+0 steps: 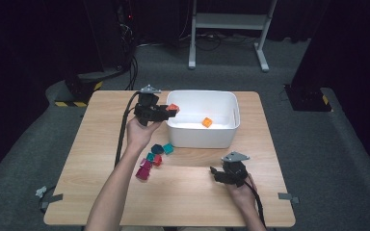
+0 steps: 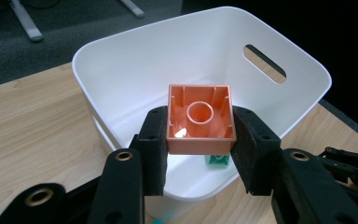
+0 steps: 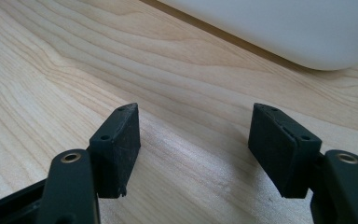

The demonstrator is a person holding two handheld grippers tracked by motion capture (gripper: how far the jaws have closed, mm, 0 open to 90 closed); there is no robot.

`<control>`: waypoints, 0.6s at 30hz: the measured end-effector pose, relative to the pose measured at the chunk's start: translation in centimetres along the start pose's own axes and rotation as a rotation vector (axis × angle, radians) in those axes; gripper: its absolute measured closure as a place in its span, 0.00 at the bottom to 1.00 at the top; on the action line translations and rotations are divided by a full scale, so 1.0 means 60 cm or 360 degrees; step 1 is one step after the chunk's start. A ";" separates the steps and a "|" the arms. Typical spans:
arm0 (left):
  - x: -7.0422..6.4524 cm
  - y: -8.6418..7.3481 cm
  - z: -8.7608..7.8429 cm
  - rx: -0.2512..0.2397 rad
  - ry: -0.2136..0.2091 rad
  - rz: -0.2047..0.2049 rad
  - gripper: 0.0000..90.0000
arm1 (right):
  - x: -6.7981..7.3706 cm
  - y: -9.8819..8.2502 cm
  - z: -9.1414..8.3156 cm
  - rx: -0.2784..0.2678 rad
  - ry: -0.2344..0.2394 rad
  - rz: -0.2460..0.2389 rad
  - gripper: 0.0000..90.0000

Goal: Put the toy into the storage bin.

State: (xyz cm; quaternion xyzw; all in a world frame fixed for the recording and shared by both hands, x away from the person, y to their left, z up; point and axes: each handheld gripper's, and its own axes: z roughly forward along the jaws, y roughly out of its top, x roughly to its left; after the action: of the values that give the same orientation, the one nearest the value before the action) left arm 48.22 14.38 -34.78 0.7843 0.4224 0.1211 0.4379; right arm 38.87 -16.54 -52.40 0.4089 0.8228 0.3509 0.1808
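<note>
My left gripper (image 1: 172, 110) is shut on an orange-red block (image 1: 174, 107) and holds it above the left rim of the white bin (image 1: 231, 103). In the left gripper view the block (image 2: 200, 137) sits between the black pads (image 2: 151, 140) with its hollow underside facing the camera, over the bin (image 2: 121, 60). Just below it I see a green block (image 2: 216, 161), apparently on the bin's floor. An orange block (image 1: 206, 122) lies inside the bin. My right gripper (image 1: 213, 173) rests low at the front right of the table, open, with nothing between its jaws (image 3: 195, 112).
Several loose blocks, teal, red and magenta (image 1: 151, 160), lie on the wooden table (image 1: 96, 144) in front of the bin's left corner. The bin's rounded wall (image 3: 284, 28) is just beyond the right gripper. A metal stand (image 1: 229, 21) is on the floor behind the table.
</note>
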 end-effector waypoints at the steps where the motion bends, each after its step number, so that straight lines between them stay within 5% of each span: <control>1: -0.001 0.001 0.005 0.0005 -0.0003 -0.0001 0.65 | 0.000 0.000 0.000 0.0000 0.0000 0.0000 0.38; 11: -0.004 0.003 0.049 0.0070 0.0038 -0.0004 0.60 | 0.000 0.000 0.000 0.0000 0.0000 0.0000 0.38; 18: -0.010 -0.005 0.041 0.0054 0.0044 0.0032 0.49 | 0.000 0.000 0.000 0.0000 0.0001 -0.0005 0.37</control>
State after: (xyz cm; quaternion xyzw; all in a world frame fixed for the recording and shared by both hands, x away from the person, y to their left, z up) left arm 49.05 12.56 -36.36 0.7941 0.4224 0.1292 0.4175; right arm 38.87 -16.54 -52.41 0.4074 0.8235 0.3508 0.1810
